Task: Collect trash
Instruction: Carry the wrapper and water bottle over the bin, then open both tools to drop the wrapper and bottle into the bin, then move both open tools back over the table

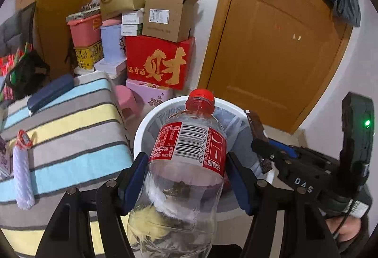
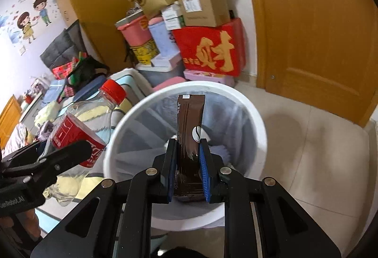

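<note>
So the big round white plastic trash bin (image 2: 256, 130) with the thin liner sits on the tile floor in front of the wooden door (image 2: 314, 28), and everything is happening right over it. The stack of cardboard and red gift boxes (image 2: 210, 50) is just behind the bin, and the striped blanket (image 1: 70, 130) is off to one side of it.

The left gripper (image 1: 186, 177) is clamped on an empty clear plastic cola bottle with a red cap and red label (image 1: 189, 151), its neck poking out over the bin's rim. The right gripper (image 2: 187, 163) has its jaws pinched narrow on a flat dark brown coffee sachet (image 2: 190, 123), held upright above the bin's mouth.

Looks like the drop-off step to me. Next move is probably just letting go. The sachet seems lined up, but I'd nudge the bottle further over the opening first so it doesn't bounce off the rim.
</note>
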